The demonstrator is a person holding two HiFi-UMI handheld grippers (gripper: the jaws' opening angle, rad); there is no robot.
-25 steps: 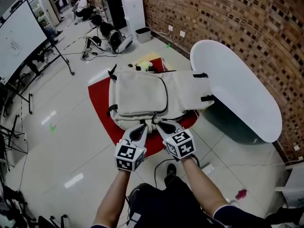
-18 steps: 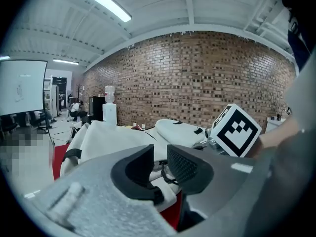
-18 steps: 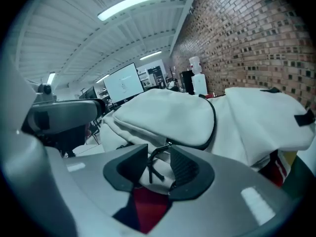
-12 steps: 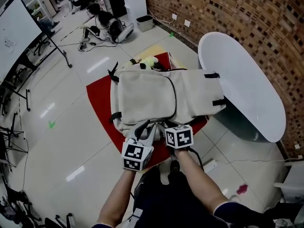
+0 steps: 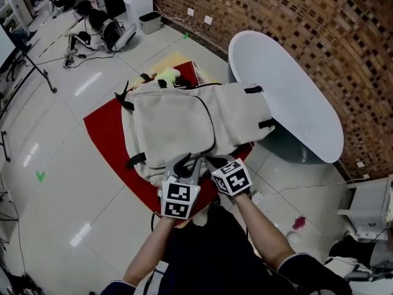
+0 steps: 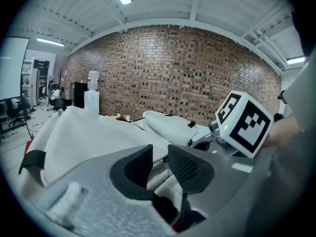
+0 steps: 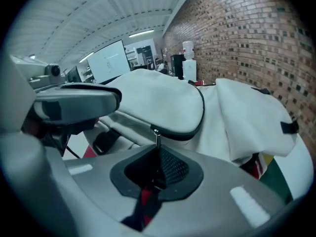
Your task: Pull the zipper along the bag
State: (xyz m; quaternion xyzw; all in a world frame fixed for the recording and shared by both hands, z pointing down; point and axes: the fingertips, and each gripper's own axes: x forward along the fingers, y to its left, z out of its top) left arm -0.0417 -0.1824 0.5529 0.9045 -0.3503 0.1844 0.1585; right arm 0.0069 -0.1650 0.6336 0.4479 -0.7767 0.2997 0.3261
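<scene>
The left arm (image 5: 152, 246) is bare and reaches out to the near edge of the bag (image 5: 175, 120). It points the left tongs (image 5: 186, 163) at that edge. The tongs are gray, with black bumpy pads. They are nearly shut, and a fold of the bag's cloth sits pinched between them. A cube (image 5: 178, 200) with black and white squares rides on the back.

The bag is big, soft and cream colored. It has black straps and lies flat on a red mat (image 5: 103, 134) on the shiny tile floor.

Just right of the left tongs, the right arm (image 5: 261, 231) reaches to the same near edge. The right tongs (image 7: 158, 164) are closed tight on the thin metal zipper pull (image 7: 156, 136). The pull stands straight up from them. It hangs from the dark zipper (image 7: 200, 116), which curves around the bag's front pocket.

Right of the bag stands a smooth, white, oval desk (image 5: 288, 97). A brown brick wall (image 5: 344, 48) rises behind it.
</scene>
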